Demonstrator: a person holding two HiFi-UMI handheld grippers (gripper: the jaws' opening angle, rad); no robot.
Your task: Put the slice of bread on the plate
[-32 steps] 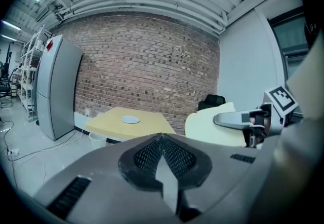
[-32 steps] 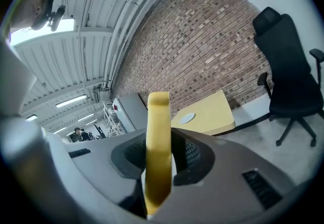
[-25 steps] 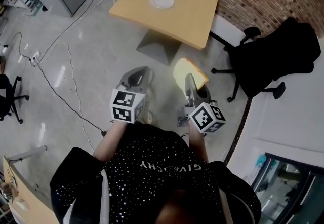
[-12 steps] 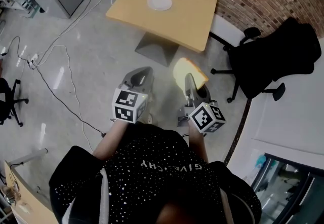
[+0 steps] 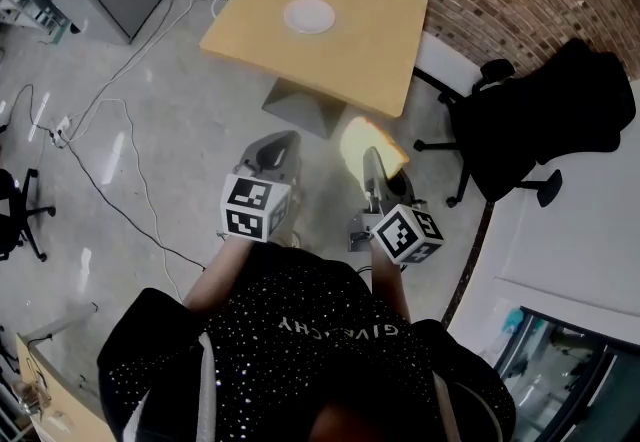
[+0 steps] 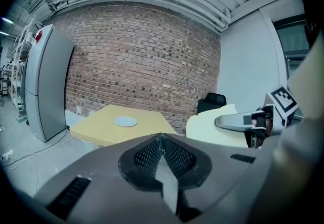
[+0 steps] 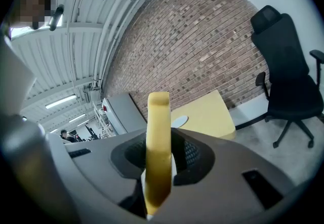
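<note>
My right claw point(image 5: 373, 162) was clamped on the bread point(image 5: 360, 135), left claw point(image 5: 278, 148) together, empty. It could've flopped loose before the plate point(image 5: 308, 15).

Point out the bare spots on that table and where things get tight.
The table is bare except for the plate, left of its middle. Widest free patch: between plate and the table's near and right edges. Crowded only beyond the right corner, where the black chair stands.
</note>
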